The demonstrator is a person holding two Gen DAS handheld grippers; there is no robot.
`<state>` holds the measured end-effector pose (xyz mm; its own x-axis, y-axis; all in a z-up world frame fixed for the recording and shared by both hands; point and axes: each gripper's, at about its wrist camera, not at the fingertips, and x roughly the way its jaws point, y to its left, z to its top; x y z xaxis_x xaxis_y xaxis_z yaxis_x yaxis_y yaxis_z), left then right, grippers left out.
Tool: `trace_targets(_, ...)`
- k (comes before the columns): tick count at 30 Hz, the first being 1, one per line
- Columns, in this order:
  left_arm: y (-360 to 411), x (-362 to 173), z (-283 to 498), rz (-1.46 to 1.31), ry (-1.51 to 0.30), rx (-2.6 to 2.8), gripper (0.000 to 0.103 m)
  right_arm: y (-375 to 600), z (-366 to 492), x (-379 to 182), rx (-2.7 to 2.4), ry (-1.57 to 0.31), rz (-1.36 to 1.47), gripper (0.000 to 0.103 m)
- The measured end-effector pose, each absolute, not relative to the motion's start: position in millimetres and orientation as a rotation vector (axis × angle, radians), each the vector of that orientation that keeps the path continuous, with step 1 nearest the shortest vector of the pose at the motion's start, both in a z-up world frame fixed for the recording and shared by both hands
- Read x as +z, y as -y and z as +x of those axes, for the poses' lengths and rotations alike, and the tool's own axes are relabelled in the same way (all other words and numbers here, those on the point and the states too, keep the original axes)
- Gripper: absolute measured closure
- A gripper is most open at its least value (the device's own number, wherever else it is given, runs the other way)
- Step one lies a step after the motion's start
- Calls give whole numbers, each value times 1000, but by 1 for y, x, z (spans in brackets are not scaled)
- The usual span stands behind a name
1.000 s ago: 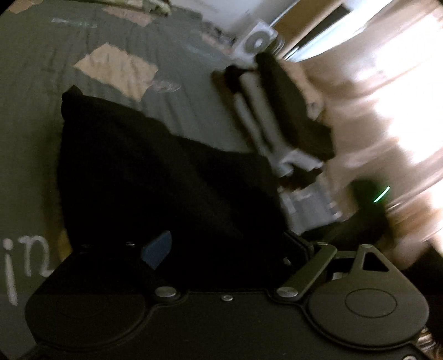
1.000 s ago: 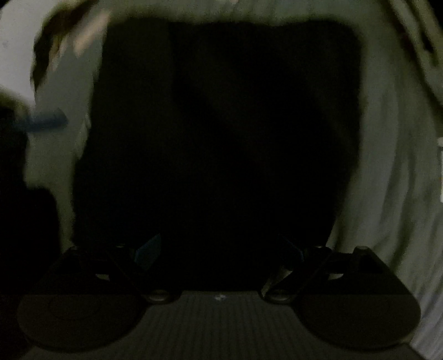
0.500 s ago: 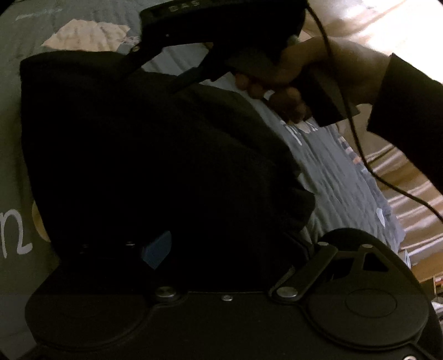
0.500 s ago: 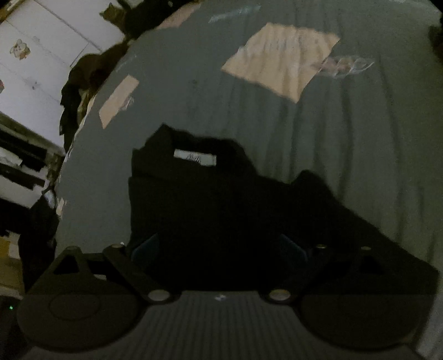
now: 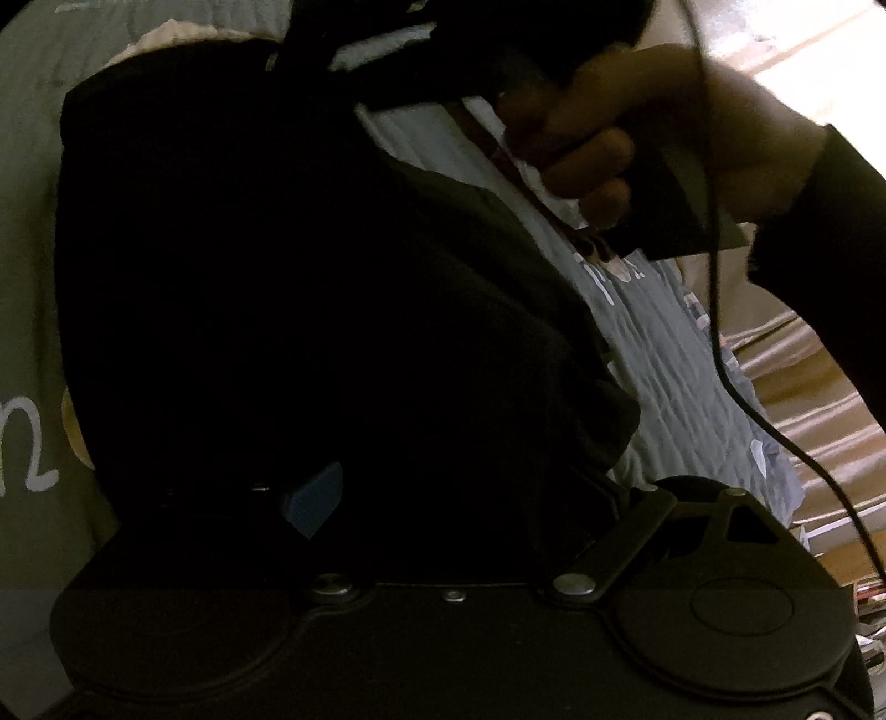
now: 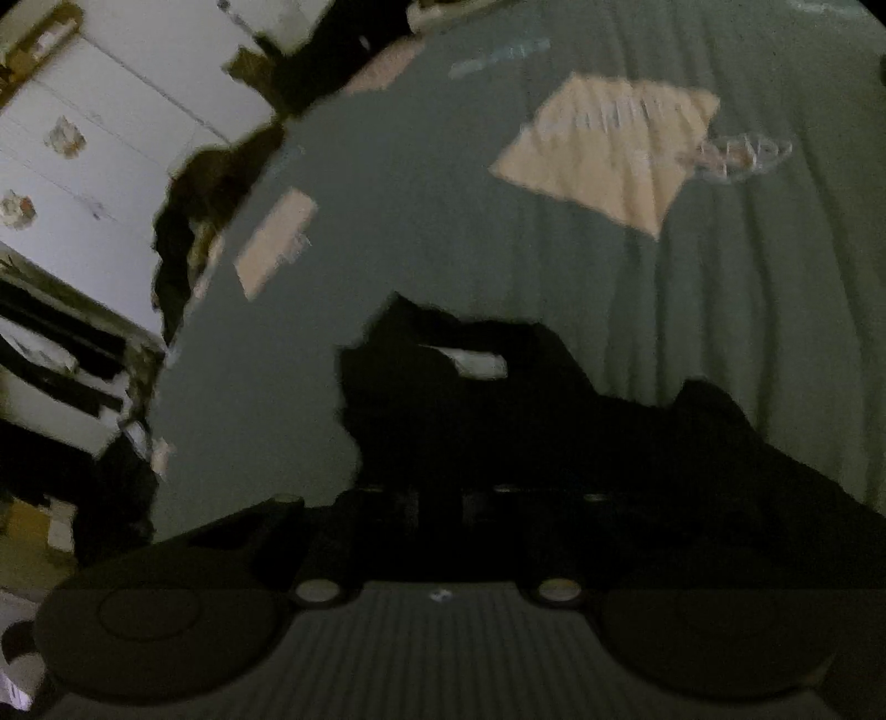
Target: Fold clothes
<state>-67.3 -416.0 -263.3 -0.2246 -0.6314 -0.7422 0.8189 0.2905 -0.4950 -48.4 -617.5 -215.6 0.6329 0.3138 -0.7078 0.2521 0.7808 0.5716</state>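
Observation:
A black garment [image 5: 288, 288] lies bunched on the grey-green bedspread [image 5: 664, 343]. My left gripper [image 5: 454, 487] is open low over its near edge. The blue left pad [image 5: 313, 498] shows and the right finger is lost in dark cloth. In the right wrist view the same garment [image 6: 554, 432] shows a white neck label [image 6: 476, 363]. My right gripper [image 6: 437, 498] is closing, its fingers drawn together at the garment's near edge with black cloth between them. In the left wrist view, a hand [image 5: 637, 138] holds the right gripper's body [image 5: 443, 44] above the garment's far side.
Beige patches [image 6: 609, 149] mark the bedspread [image 6: 443, 221] beyond the garment. A dark clothes heap [image 6: 188, 221] sits at the bed's far left edge by a white cupboard [image 6: 111, 111]. A cable [image 5: 720, 332] hangs from the hand, over the bed's right edge and floor.
The right gripper's jaws have swung from wide apart to together at the garment's near edge. In the left wrist view the hand and right gripper have drifted slightly; the left gripper stays open.

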Motion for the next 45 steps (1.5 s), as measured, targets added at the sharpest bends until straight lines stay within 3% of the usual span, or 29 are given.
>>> trace_targets(7, 418, -266, -77, 257, -1174, -1418, 16, 642, -75, -178, -33, -768, 713, 94)
trace_targets(14, 419, -293, -101, 446, -1187, -1419, 16, 703, -79, -261, -180, -932, 809, 95)
trace_targets(18, 403, -257, -77, 240, -1187, -1417, 16, 715, -77, -270, -134, -942, 876, 81)
trace_targets(22, 394, -227, -32, -42, -1159, -1418, 15, 711, -104, -213, -104, -816, 841, 63)
trace_targets(24, 397, -222, -6, -129, -1161, -1406, 15, 697, -120, -189, -56, -765, 832, 49)
trace_targets(27, 413, -228, 36, -201, -1221, -1392, 15, 662, -138, -187, 51, -798, 852, 44)
trace_targets(31, 445, -254, 78, -323, -1404, -1453, 15, 633, -160, -239, 100, -926, 980, 44)
trace_targets(35, 490, -294, 97, -254, -1567, -1482, 15, 627, -171, -283, 91, -1024, 992, 48)
trace_targets(37, 499, -308, 109, -181, -1602, -1443, 25, 632, -174, -291, 82, -1056, 956, 55)
trace_targets(38, 502, -316, 116, -163, -1630, -1432, 29, 635, -177, -294, 80, -1066, 944, 63)
trace_targets(40, 496, -324, 134, -161, -1644, -1414, 45, 642, -182, -297, 79, -1080, 936, 71)
trace_targets(41, 490, -326, 142, -159, -1638, -1400, 46, 645, -186, -297, 79, -1083, 940, 76)
trace_targets(44, 464, -325, 162, -252, -1634, -1369, 40, 652, -197, -298, 77, -1086, 960, 77)
trace_targets(45, 455, -321, 164, -289, -1624, -1383, 23, 651, -203, -294, 74, -1077, 983, 72)
